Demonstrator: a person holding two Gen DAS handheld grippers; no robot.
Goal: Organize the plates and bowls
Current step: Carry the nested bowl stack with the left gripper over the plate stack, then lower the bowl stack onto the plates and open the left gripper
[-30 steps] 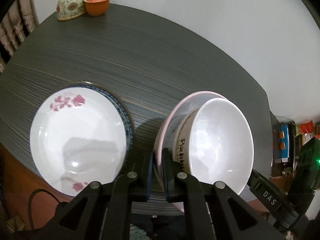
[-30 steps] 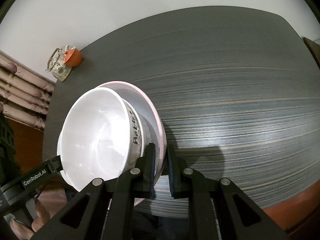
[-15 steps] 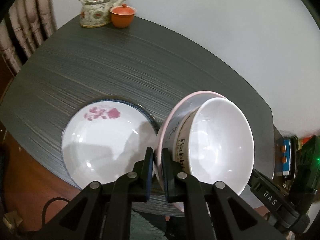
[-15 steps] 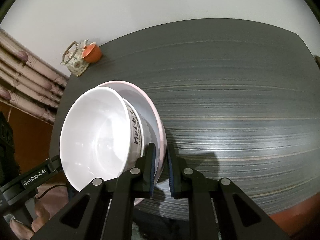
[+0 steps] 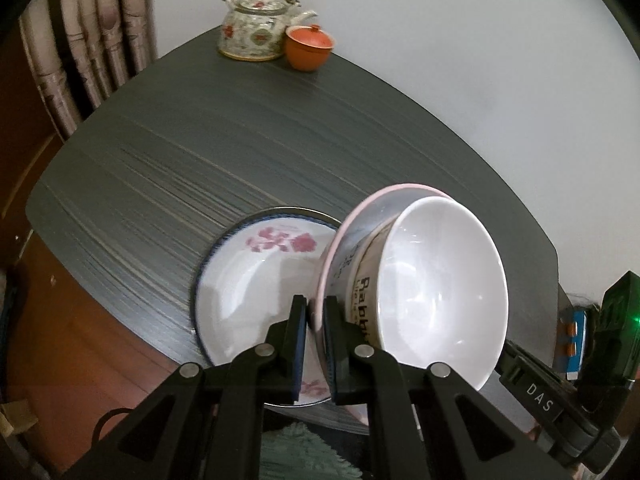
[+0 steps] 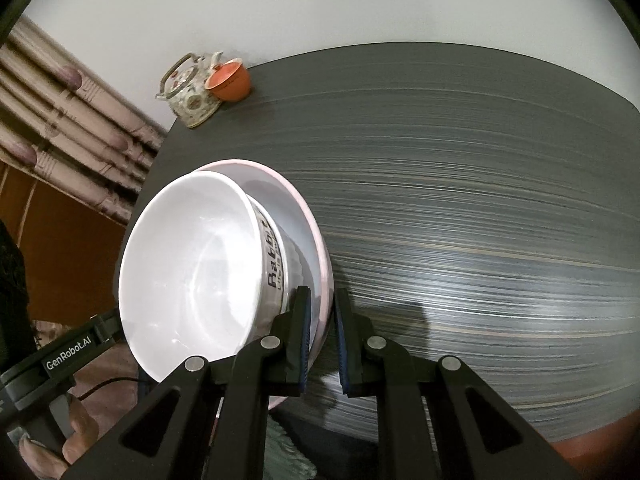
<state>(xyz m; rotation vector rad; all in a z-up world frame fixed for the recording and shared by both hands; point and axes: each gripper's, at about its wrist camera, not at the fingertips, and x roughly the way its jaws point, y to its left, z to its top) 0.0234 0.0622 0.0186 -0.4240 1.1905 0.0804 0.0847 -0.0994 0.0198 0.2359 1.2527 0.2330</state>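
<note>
both grippers, left gripper (image 5: 316, 316) and right gripper (image 6: 322, 312), clamped on pink plate (image 5: 340, 248) rim, white bowl (image 5: 440, 292) inside.

"Rabb…" on bowl (image 5: 436, 292); "DAS", "GenRobot.AI" on claws.

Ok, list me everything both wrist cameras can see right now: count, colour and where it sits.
Pink-rimmed plate: one, pale pink, off the table, clamped at opposite rims.
White ceramic bowl with black lettering: one, sitting in that plate.
Flower-printed plates: a stack, count unclear; top white with pink flowers, blue rim beneath; near table edge.
Floral teapot: one, cream patterned, far corner.
Orange lidded cup: one, beside teapot.
Grey streaked table: one.
Curtain: pinkish, left.
Left gripper: black, shut on plate rim.
Right gripper: black, shut on plate rim.
Hand: on left gripper's handle.
</note>
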